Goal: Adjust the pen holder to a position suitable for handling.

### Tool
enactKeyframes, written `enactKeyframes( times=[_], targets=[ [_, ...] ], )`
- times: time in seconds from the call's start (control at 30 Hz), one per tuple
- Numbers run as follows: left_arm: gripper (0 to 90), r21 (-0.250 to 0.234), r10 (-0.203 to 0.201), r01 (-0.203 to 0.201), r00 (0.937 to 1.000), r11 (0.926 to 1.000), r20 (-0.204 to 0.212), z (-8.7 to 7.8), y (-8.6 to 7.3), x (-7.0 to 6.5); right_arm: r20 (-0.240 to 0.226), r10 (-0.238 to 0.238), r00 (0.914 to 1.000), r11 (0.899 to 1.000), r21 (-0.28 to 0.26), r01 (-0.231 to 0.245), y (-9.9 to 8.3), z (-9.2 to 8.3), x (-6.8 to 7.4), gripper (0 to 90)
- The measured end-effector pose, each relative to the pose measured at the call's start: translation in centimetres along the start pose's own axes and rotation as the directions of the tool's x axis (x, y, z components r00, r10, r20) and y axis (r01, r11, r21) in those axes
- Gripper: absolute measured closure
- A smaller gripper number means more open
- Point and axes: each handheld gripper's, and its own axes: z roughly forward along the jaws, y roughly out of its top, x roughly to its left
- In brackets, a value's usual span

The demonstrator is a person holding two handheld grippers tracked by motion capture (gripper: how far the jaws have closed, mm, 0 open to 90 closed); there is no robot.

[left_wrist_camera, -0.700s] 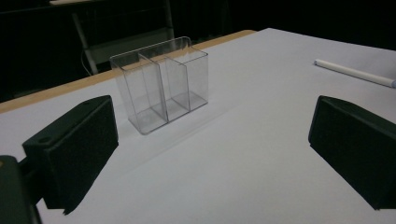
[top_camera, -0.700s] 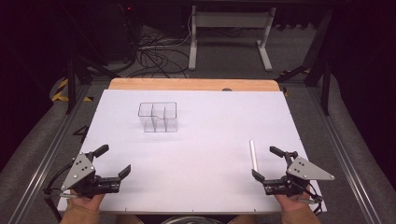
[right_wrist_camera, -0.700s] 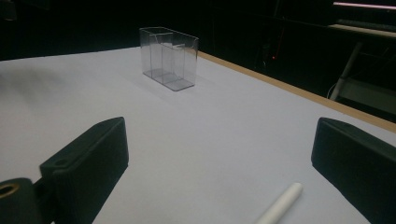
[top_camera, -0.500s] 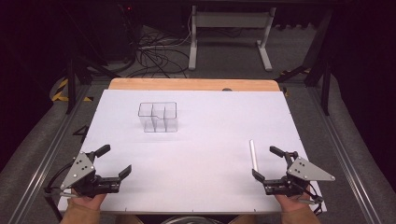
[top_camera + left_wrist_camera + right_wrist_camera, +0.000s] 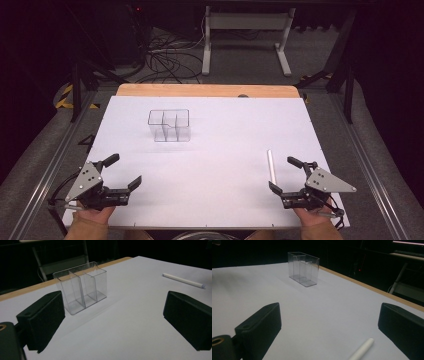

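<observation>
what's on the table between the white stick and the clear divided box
Nothing: in the high view, bare white table separates the white stick from the clear box.

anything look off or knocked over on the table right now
Nothing stands out. The clear organizer stands upright and empty on the white table, and the white stick lies flat near the right tongs. Both the right and the left tongs are open and hold nothing.

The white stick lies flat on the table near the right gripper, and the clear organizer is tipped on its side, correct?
Not quite. The clear organizer stands upright, open top up, as the left gripper view shows. The white stick does lie flat on the table near the right gripper.
</observation>
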Motion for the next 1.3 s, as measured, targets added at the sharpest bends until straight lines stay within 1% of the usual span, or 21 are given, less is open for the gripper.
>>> enactKeyframes(
  times=[0.1, 0.17, 0.2, 0.27, 0.37, 0.53, 0.63, 0.8, 0.87, 1.03, 1.17, 1.23, 1.3],
  targets=[
    [5.4, 0.004, -0.001, 0.001, 0.9999, 1.0000, 0.013, 0.2, 0.3, 0.1, -0.001, 0.004, 1.0000, 1.000, -0.002, -0.004, 0.0, -0.1, 0.0, 5.1],
    [5.5, 0.012, -0.011, 0.010, 0.9996, 0.9999, 0.027, 0.4, 0.8, 0.2, -0.001, 0.008, 1.0000, 1.000, -0.003, -0.008, 0.0, -0.1, 0.0, 5.1],
    [5.5, 0.014, -0.004, 0.003, 0.9995, 0.9999, 0.031, 0.6, 1.0, 0.3, -0.003, 0.010, 0.9999, 1.000, -0.002, -0.010, 0.0, 0.0, 0.0, 5.1],
    [5.5, 0.018, -0.010, 0.009, 0.9990, 0.9998, 0.045, 1.0, 1.5, 0.3, -0.009, 0.012, 0.9999, 1.000, 0.000, -0.012, -0.1, 0.0, -0.1, 5.1],
    [5.6, 0.021, 0.010, -0.011, 0.9983, 0.9997, 0.057, 1.7, 2.3, 0.2, -0.009, 0.014, 0.9999, 1.000, 0.000, -0.014, -0.1, 0.0, -0.1, 5.1],
    [5.6, 0.029, 0.034, -0.036, 0.9953, 0.9989, 0.091, 2.9, 3.5, 0.0, -0.012, 0.022, 0.9997, 1.000, 0.002, -0.022, -0.2, 0.0, -0.2, 5.1],
    [5.6, 0.023, 0.045, -0.048, 0.9940, 0.9986, 0.099, 3.4, 4.0, -0.1, -0.013, 0.019, 0.9997, 1.000, 0.003, -0.019, -0.2, -0.1, -0.2, 5.1],
    [5.6, 0.028, 0.045, -0.049, 0.9927, 0.9984, 0.112, 4.1, 4.5, -0.2, -0.012, 0.019, 0.9998, 1.000, 0.001, -0.019, -0.3, -0.2, -0.2, 5.1],
    [5.6, 0.030, 0.049, -0.053, 0.9919, 0.9982, 0.117, 4.6, 4.7, -0.3, -0.012, 0.016, 0.9998, 1.000, 0.001, -0.016, -0.3, -0.2, -0.2, 5.1],
    [5.6, 0.028, 0.044, -0.048, 0.9902, 0.9985, 0.133, 5.4, 5.0, -0.3, -0.016, 0.021, 0.9997, 1.000, 0.005, -0.020, -0.3, -0.2, -0.2, 5.1],
    [5.6, 0.034, 0.048, -0.054, 0.9877, 0.9980, 0.149, 6.3, 5.2, -0.5, -0.018, 0.020, 0.9996, 1.000, 0.006, -0.020, -0.3, -0.2, -0.1, 5.1],
    [5.6, 0.035, 0.056, -0.062, 0.9865, 0.9975, 0.154, 6.6, 5.2, -0.5, -0.021, 0.019, 0.9996, 1.000, 0.008, -0.018, -0.3, -0.3, -0.1, 5.1],
    [6.1, 0.039, 0.054, -0.061, 0.9852, 0.9974, 0.163, 6.8, 5.3, -0.5, -0.022, 0.020, 0.9996, 1.000, 0.006, -0.019, -0.4, -0.3, -0.2, 5.1]
  ],
)
